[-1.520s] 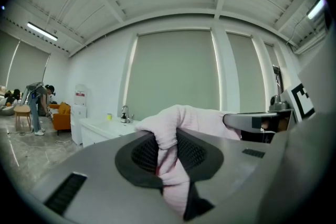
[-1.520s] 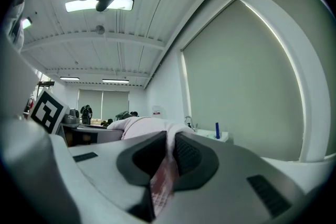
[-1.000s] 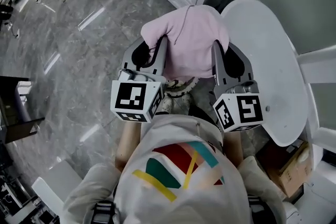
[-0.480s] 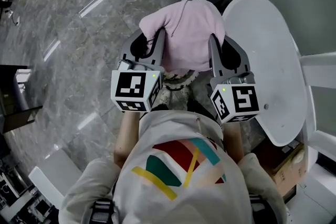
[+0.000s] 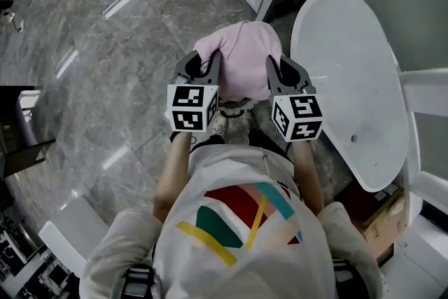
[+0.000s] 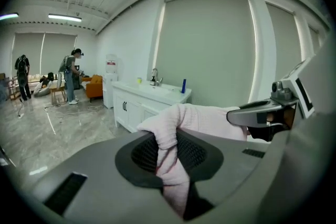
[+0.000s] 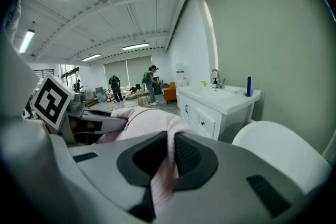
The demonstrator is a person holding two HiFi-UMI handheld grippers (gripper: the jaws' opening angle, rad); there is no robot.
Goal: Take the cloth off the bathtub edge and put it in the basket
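Subject item: pale pink towelling cloth (image 5: 241, 59), located at upper centre of the head view, off the white oval bathtub (image 5: 350, 80) at the right of the frame and apart from its edge.

Left tool (image 5: 204, 65): clamped on the cloth's left end. The left gripper view shows a bunched fold of pink fabric pinched between the ribbed pads. Right tool (image 5: 276, 68): clamped on the right end. The right gripper view shows a thinner fold running down between its pads.

Governing relation: the cloth's long axis runs left to right across the frame, spanning the two tools, with its bulk humped above and beyond them. Both tools sit level with each other, so neither hand is nearer to the load.

Pale patterned rim (image 5: 231, 115) shows just below the cloth, between the tools and toward the lower frame. It is judged to be the basket but is too obscured to confirm. If so, the target lies beneath and slightly nearer the person than the cloth, and release calls for both tools together.
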